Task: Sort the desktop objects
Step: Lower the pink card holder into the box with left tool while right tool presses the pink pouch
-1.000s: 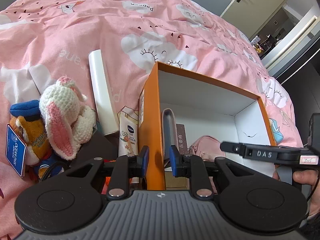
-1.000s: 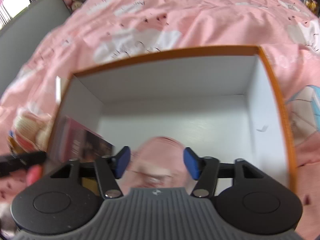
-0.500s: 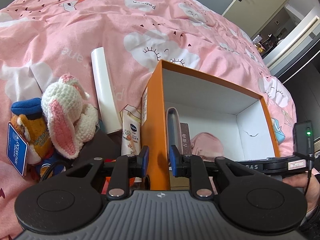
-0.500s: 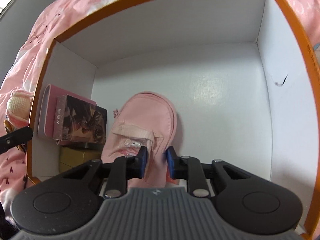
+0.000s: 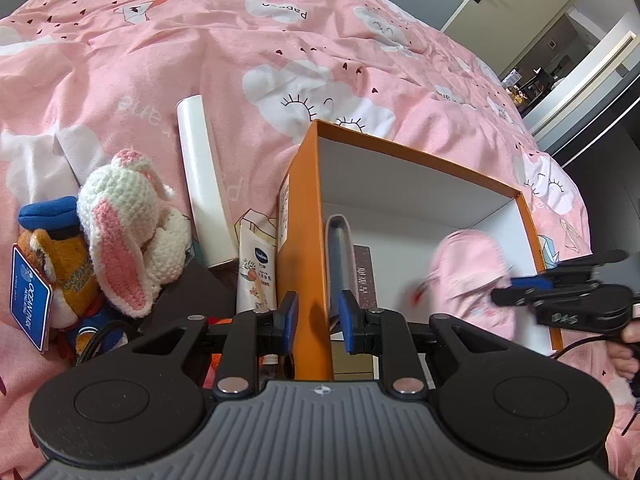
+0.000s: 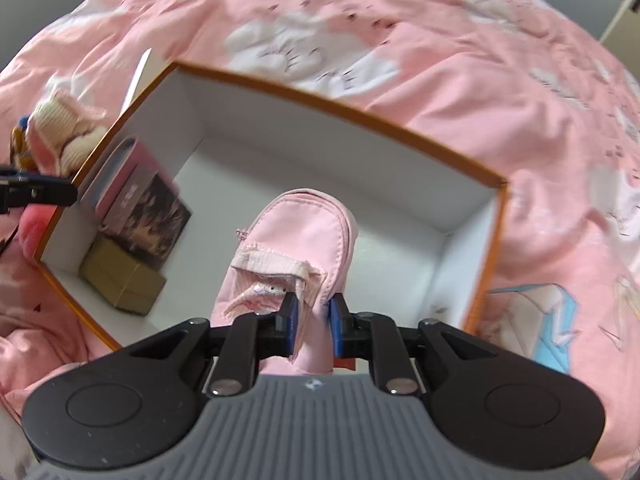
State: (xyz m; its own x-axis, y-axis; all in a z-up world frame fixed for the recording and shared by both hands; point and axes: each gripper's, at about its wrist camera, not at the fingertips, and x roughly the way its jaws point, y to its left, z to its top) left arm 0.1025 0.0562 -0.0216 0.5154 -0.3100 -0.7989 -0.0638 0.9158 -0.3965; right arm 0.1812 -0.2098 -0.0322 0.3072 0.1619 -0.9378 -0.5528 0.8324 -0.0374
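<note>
Right gripper (image 6: 311,322) has just closed, fingers pinching the soft pink fabric pouch (image 6: 292,248) at frame centre; left gripper (image 5: 317,316) clamps the orange cardboard box's wall (image 5: 304,216).

Pink pouch (image 5: 474,280) motion-blurred in left view; bedspread (image 6: 440,40) smeared in right.

One orange box (image 5: 304,216) sits on one pink bedspread (image 5: 280,48). Inside the box there are four things: one pink pouch (image 6: 296,248), one pink-edged flat case (image 6: 120,176) standing at the wall, one dark printed box (image 6: 152,216) beside it, and one small tan carton (image 6: 120,284). Outside the box there are four more: two soft toys, a white knitted rabbit (image 5: 128,220) and an orange plush with a blue cap (image 5: 56,256), one white tube (image 5: 204,184), and one cream tube (image 5: 258,268). Two grippers appear: the left gripper (image 5: 318,316) and the right gripper (image 6: 314,326).
</note>
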